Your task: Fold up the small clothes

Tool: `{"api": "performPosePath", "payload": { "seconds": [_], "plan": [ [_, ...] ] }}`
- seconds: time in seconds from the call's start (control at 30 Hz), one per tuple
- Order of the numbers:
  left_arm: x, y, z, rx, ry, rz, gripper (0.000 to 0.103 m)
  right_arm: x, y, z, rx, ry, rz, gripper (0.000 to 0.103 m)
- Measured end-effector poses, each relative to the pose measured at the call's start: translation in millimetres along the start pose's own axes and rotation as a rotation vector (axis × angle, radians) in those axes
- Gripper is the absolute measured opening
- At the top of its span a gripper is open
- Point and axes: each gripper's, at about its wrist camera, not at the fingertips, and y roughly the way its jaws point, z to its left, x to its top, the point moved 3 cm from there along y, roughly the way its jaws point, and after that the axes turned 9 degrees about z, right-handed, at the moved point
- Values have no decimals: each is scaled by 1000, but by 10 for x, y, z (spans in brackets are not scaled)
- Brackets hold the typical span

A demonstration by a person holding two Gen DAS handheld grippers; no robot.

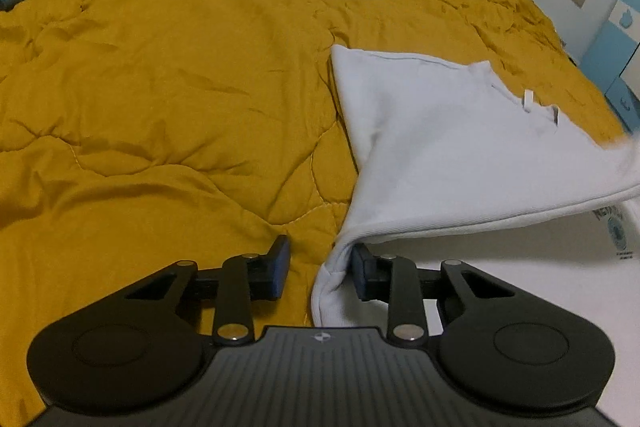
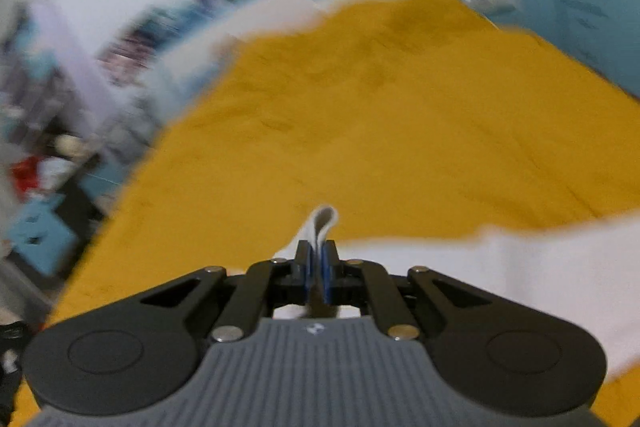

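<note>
A small white garment point(image 1: 452, 147) lies on the right side of a mustard-yellow quilt point(image 1: 180, 87), partly lifted and folding over itself. My left gripper point(image 1: 322, 269) is open, with the garment's near-left corner between its jaws, resting against the right finger. My right gripper point(image 2: 317, 261) is shut on a fold of the white garment point(image 2: 324, 221), which sticks up between the pads, and holds it above the quilt point(image 2: 380, 127). The right wrist view is blurred by motion.
The quilt covers the whole bed. Blue and white furniture point(image 1: 616, 39) and a white wall stand at the far right. Cluttered shelves point(image 2: 52, 115) and blue boxes sit beyond the bed's left edge.
</note>
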Motion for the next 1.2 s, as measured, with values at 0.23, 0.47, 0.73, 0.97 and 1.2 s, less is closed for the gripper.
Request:
{"api": "performPosePath", "payload": {
  "seconds": [0.23,0.47,0.73,0.97,1.2],
  "plan": [
    [-4,-15,-60,22,14,30,36,-525,463,-897,-86,143,167,0],
    [-16,-186,4,24,14,102,33,-844,753,-1051,-109,146,202,0],
    [442,-496,32,-101,-44,-16,33,-845,755,-930,-104,89,193,0],
    [893,186,140,-235,-249,-30,33,-881,658,-991,-69,83,180,6],
    [1036,519,178,-312,-302,-46,4,-889,597,-995,-30,47,159,1]
  ]
}}
